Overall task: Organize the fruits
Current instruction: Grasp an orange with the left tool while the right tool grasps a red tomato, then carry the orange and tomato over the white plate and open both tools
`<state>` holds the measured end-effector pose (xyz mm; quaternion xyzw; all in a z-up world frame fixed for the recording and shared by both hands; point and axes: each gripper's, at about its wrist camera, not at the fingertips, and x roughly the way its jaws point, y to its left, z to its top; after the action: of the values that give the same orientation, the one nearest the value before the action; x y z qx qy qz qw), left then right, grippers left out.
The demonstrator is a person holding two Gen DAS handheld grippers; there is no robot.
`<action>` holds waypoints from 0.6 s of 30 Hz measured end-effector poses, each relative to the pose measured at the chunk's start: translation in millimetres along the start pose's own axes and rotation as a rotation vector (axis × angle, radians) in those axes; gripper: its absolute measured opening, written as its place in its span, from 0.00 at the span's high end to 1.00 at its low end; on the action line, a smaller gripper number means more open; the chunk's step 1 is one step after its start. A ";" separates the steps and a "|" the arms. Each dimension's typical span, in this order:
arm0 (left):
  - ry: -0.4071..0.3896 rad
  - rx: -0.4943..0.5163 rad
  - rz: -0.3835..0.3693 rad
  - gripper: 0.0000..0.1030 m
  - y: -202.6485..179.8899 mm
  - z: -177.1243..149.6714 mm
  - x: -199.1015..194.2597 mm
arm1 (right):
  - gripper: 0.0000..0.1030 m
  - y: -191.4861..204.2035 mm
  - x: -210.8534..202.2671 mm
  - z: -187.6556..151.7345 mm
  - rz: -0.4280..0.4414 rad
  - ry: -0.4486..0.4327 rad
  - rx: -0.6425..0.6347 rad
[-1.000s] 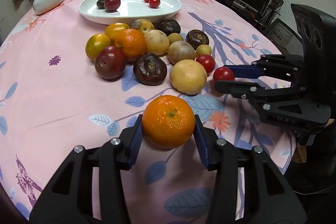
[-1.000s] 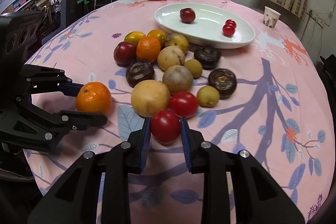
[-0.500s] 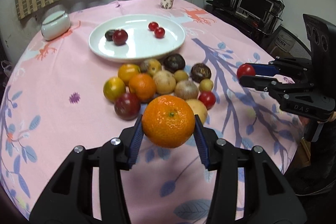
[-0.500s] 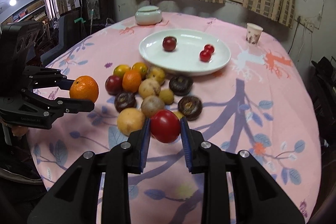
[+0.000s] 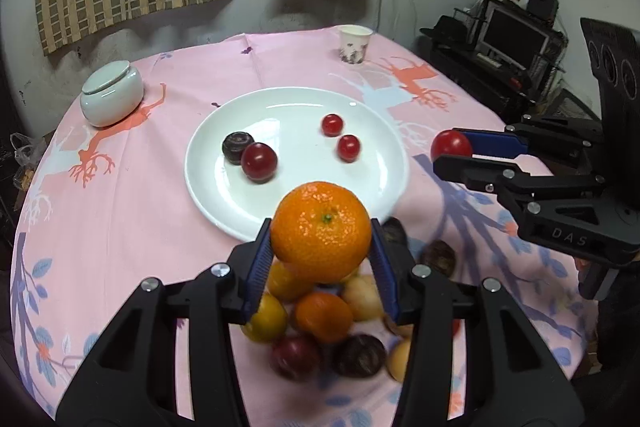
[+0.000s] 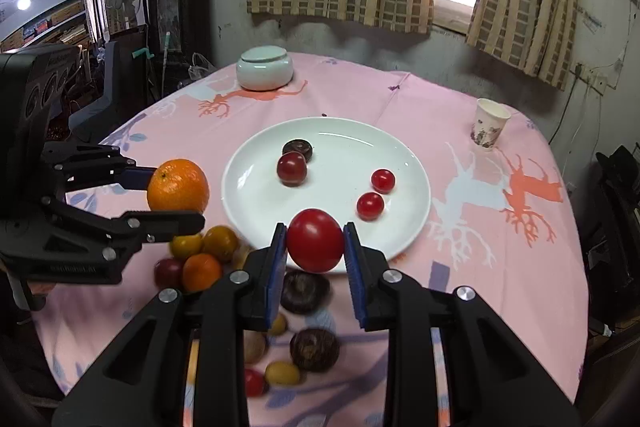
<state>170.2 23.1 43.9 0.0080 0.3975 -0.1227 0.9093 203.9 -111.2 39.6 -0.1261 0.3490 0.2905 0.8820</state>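
Observation:
My left gripper (image 5: 320,241) is shut on an orange (image 5: 320,233) and holds it in the air over the near rim of the white plate (image 5: 208,155). My right gripper (image 6: 315,247) is shut on a red tomato (image 6: 315,241), also raised near the plate's (image 6: 412,211) front rim. In the left wrist view the right gripper (image 5: 448,151) with the tomato (image 5: 451,144) hangs right of the plate. The plate holds a dark plum (image 5: 259,162), a dark brown fruit (image 5: 237,147) and two small red tomatoes (image 5: 332,125). A pile of mixed fruits (image 5: 324,311) lies below both grippers.
A pink patterned tablecloth (image 5: 120,227) covers the round table. A white lidded jar (image 5: 112,95) stands at the back left, a paper cup (image 5: 355,43) at the back right. Curtains and a wall lie behind; a desk with a monitor (image 5: 516,39) stands to the right.
Both grippers have risen and moved forward from the fruit pile toward the plate, carrying the orange and the tomato. The pile now lies beneath them.

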 end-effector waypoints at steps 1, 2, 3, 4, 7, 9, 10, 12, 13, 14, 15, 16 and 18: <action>0.017 -0.008 0.021 0.54 4.6 4.4 11.1 | 0.72 -2.3 10.4 2.6 0.004 0.016 0.006; 0.026 -0.015 0.030 0.54 8.4 7.0 18.2 | 0.72 -4.0 23.4 4.2 0.006 0.037 0.009; 0.033 -0.023 0.034 0.54 12.2 9.7 25.9 | 0.72 -5.5 34.5 5.2 0.006 0.055 0.012; 0.044 -0.028 0.036 0.54 16.0 12.5 34.8 | 0.72 -7.2 43.1 5.4 0.008 0.071 0.016; 0.078 -0.042 0.057 0.54 26.4 18.5 59.4 | 0.72 -13.0 68.8 3.3 0.004 0.112 0.033; 0.102 -0.056 0.060 0.54 32.5 20.5 73.8 | 0.72 -16.3 82.7 1.5 -0.004 0.133 0.036; 0.115 -0.067 0.063 0.54 36.1 20.9 81.4 | 0.72 -17.6 87.9 0.9 -0.009 0.143 0.038; 0.148 -0.092 0.063 0.54 41.8 19.7 93.8 | 0.72 -19.5 97.1 -0.2 -0.026 0.156 0.038; 0.161 -0.101 0.059 0.54 43.3 18.9 97.8 | 0.72 -21.1 101.1 -0.8 -0.026 0.163 0.043; 0.171 -0.106 0.055 0.54 43.6 17.5 100.5 | 0.72 -22.7 104.4 -1.2 -0.026 0.168 0.049; 0.173 -0.109 0.055 0.53 43.9 16.7 101.6 | 0.72 -24.5 107.2 -1.7 -0.029 0.169 0.056; 0.163 -0.111 0.059 0.51 44.1 16.7 101.4 | 0.72 -25.8 108.8 -1.9 -0.031 0.167 0.059; 0.127 -0.116 0.088 0.29 44.4 17.4 93.8 | 0.71 -30.4 107.4 -2.3 -0.044 0.153 0.076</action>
<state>254.2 43.9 -15.8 -0.0193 0.4603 -0.0587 0.8856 284.0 -90.9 -35.5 -0.1222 0.4233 0.2472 0.8630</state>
